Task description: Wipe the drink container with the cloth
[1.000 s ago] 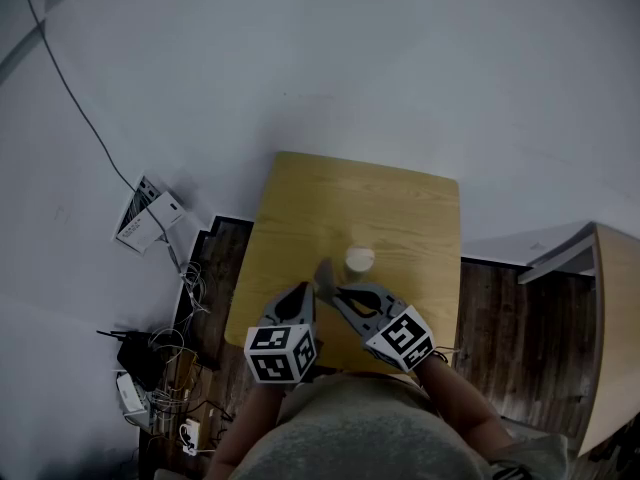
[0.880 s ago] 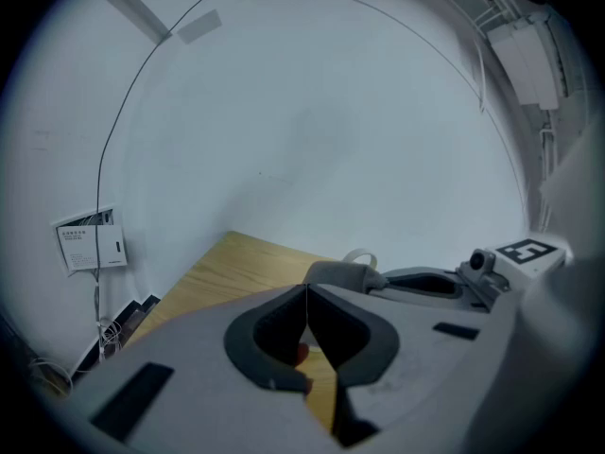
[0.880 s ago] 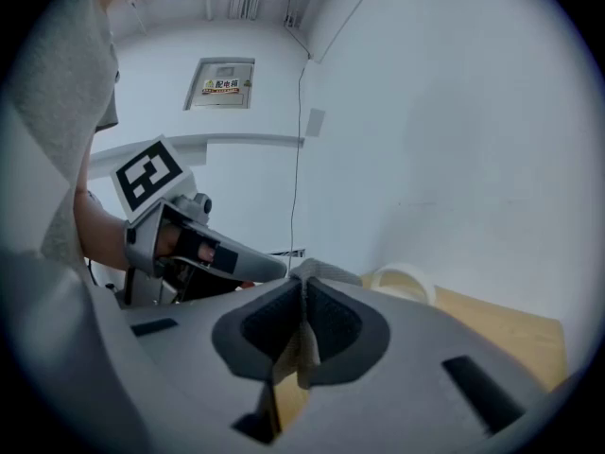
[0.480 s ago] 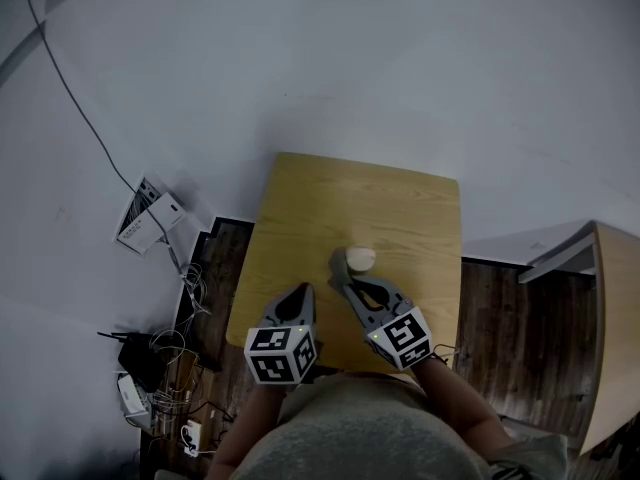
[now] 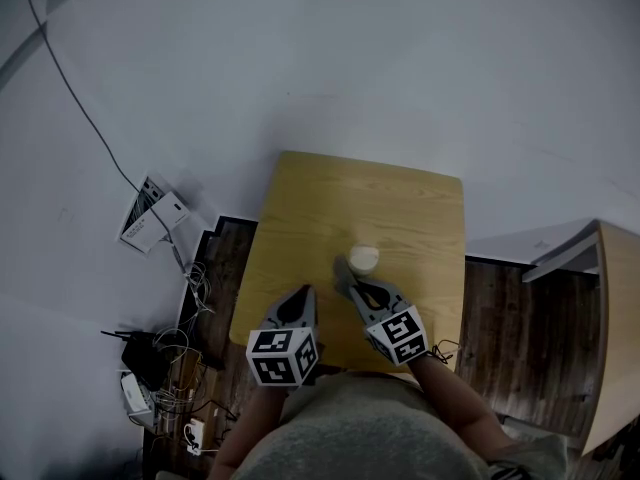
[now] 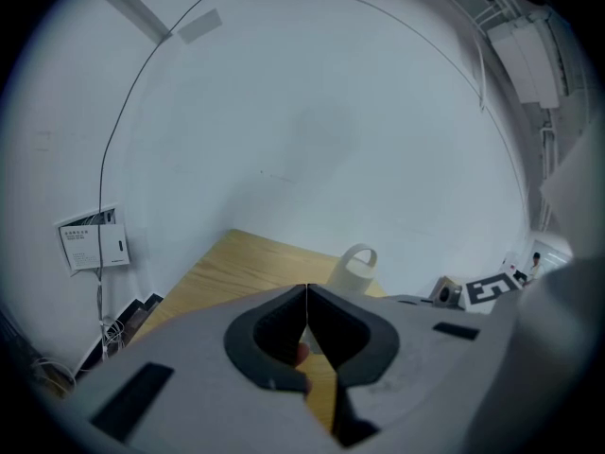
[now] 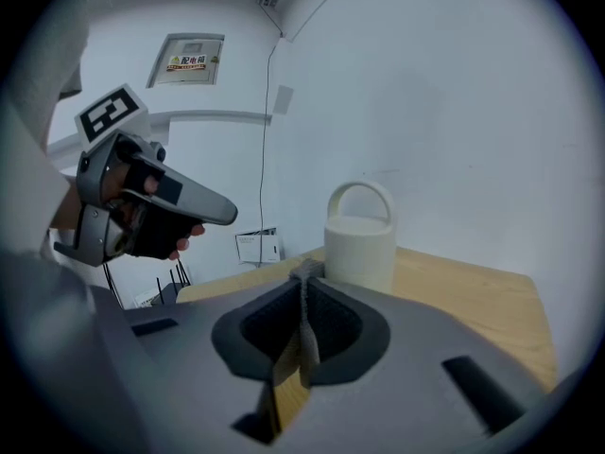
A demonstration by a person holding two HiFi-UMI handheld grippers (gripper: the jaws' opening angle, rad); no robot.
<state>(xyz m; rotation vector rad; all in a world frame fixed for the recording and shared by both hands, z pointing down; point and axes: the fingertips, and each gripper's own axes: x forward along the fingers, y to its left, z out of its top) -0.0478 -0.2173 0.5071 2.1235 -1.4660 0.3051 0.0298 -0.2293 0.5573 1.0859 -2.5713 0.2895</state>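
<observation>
Cloth point(image 7: 305, 337) pinched in closed jaws of right hand-held gripper point(image 7: 304, 289). Drink container point(image 7: 359, 241) just ahead of its tips, upright on table point(image 7: 473, 301), loop handle up. Left hand-held gripper point(image 6: 307, 301) farther off, jaws together, empty.

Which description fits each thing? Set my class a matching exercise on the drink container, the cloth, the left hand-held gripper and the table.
Things
1. drink container
2. cloth
3. left hand-held gripper
4. table

Descriptions
A. shut, nothing between its jaws
B. light wood
C. pinched in the right hand-held gripper
D. cream, upright, loop handle on top

Pairs: 1-D, 2-C, 3-A, 4-B
</observation>
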